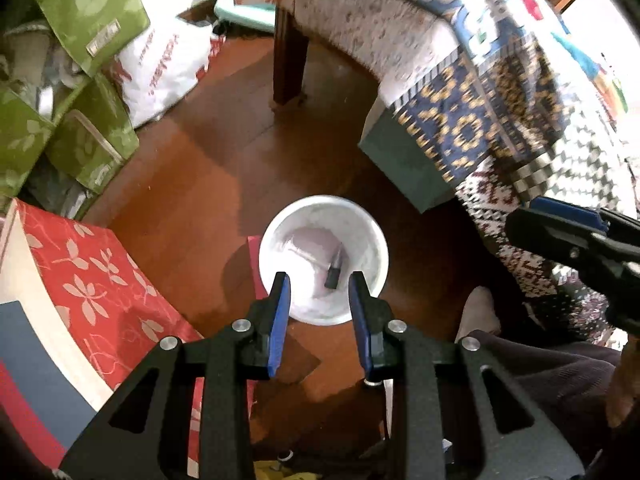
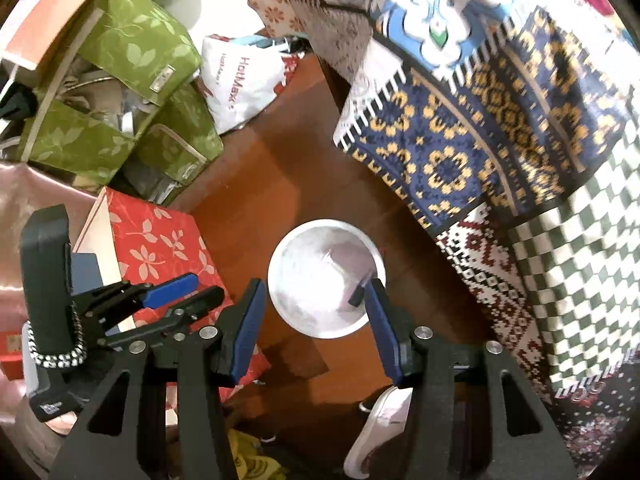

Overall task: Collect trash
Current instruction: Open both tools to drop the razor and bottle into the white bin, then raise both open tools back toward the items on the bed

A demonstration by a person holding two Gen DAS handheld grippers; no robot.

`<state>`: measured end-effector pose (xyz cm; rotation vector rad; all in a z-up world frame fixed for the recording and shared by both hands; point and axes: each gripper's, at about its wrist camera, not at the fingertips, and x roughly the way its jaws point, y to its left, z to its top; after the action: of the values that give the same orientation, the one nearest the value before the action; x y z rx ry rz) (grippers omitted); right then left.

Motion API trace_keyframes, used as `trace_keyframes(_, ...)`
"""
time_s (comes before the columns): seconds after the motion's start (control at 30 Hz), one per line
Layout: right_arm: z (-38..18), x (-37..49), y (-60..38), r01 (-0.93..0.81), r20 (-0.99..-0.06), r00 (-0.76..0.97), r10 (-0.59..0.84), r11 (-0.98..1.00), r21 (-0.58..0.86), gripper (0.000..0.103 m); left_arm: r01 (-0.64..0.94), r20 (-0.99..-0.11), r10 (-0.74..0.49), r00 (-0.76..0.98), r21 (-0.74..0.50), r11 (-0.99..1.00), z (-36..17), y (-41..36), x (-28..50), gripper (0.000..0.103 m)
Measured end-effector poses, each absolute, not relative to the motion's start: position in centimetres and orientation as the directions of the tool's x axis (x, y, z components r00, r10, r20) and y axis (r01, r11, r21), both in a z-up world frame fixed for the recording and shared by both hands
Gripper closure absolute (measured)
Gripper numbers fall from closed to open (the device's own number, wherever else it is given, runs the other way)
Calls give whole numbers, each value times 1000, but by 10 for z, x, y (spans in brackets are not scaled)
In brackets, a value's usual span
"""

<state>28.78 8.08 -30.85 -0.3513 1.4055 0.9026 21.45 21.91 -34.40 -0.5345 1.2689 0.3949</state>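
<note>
A white round bin (image 1: 324, 260) with a white liner stands on the wooden floor; it also shows in the right wrist view (image 2: 326, 278). A small dark piece of trash (image 1: 334, 272) lies inside it, seen too in the right wrist view (image 2: 356, 296). My left gripper (image 1: 320, 292) hovers above the bin's near rim, open and empty. My right gripper (image 2: 314, 304) hovers above the bin, open wide and empty. The right gripper (image 1: 568, 236) shows at the right edge of the left wrist view; the left gripper (image 2: 176, 292) shows at the left of the right wrist view.
A red floral box (image 1: 92, 288) stands left of the bin. Green leaf-print boxes (image 1: 80, 128) and a white plastic bag (image 1: 164, 68) are stacked at far left. A patterned blanket (image 1: 480, 120) drapes over furniture at right, with a wooden leg (image 1: 290, 64) behind. A slipper (image 2: 380, 432) is near.
</note>
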Motion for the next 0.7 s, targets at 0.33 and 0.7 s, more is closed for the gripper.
trace_keyframes(0.33,-235,272,44,-758,-906,76,417,615,220,55,-507,-901,117,417,-124,853,-255,188,204,74)
trace_keyframes(0.7,-151,262,-19,-738,-808,304,505,661,136,55,-449,-794,182,580,-126,884,-166,140,206,74)
